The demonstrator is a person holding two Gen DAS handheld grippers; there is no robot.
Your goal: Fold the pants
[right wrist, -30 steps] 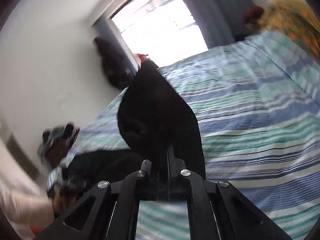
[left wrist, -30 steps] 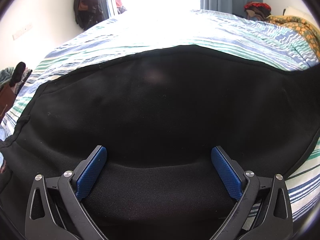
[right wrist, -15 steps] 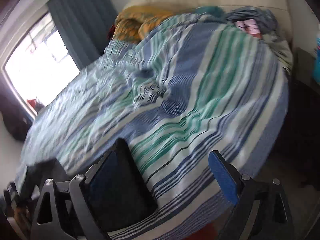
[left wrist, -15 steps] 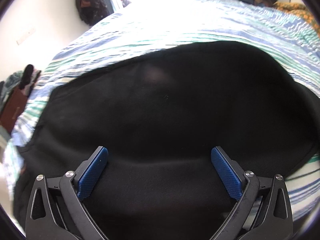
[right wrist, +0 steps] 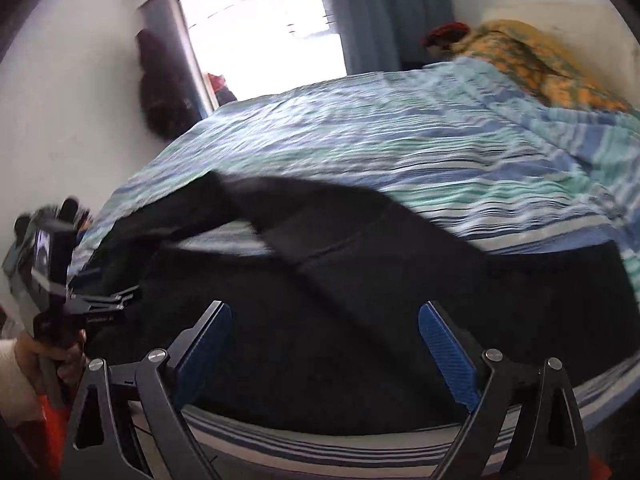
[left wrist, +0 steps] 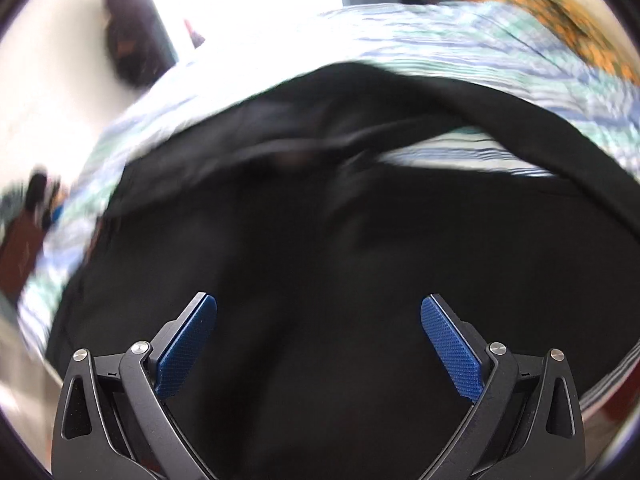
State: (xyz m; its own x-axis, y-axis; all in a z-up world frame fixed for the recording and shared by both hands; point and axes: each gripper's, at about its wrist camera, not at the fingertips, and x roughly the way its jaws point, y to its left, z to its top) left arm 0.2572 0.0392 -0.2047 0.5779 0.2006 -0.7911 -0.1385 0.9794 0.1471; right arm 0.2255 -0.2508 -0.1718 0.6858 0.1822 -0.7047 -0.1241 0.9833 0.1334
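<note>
A: What is hard to see?
B: The far part of the black pants (right wrist: 360,280) is blurred.
A: And around?
B: A striped bedcover (right wrist: 400,148) and an orange blanket (right wrist: 540,64) far right.
A: The pants?
B: They lie near the bed edge, legs parting left.
A: The jaws?
B: Left gripper (left wrist: 319,344) and right gripper (right wrist: 325,346) both stand spread, holding nothing.

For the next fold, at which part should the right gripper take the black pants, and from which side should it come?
Probably the right-hand end of the black pants, where the cloth lies flat and stops in a straight edge on the striped bedcover. The right gripper, open and holding nothing, could come from the right and slide one finger under that edge. The far leg looks twisted, so it is a poorer spot.
</note>
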